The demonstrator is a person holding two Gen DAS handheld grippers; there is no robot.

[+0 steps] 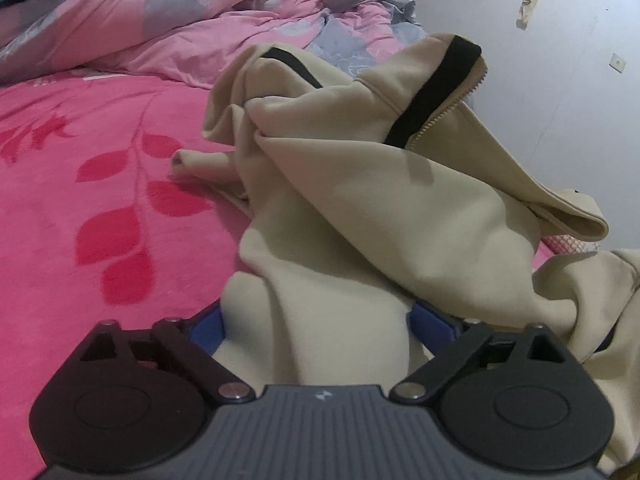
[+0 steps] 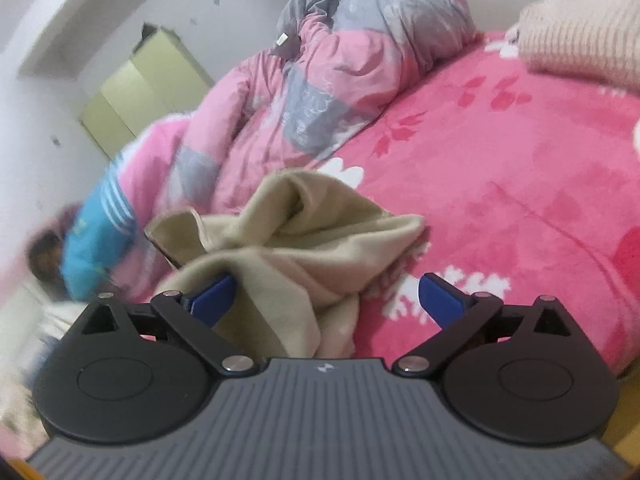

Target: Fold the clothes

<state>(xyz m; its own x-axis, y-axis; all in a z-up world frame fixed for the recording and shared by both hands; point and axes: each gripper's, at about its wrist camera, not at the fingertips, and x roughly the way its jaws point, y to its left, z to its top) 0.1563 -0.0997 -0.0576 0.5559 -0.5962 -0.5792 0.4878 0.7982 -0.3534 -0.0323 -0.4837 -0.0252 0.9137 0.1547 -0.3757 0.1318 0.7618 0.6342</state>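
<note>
A crumpled beige zip jacket with black trim lies on the pink bedspread, one sleeve end poking out to the left. My left gripper is open. Its blue fingers stand wide apart on either side of a fold of the jacket, and cloth covers part of both. In the right wrist view another bunch of the beige jacket sits between the spread fingers of my right gripper, which is open. The cloth drapes over the left blue finger, while the right one stands bare over the bedspread.
A bunched pink and grey quilt fills the back of the bed. A cream knit item lies at the far right, and a blue striped cloth at the left. The bed's edge and a white wall are on the right.
</note>
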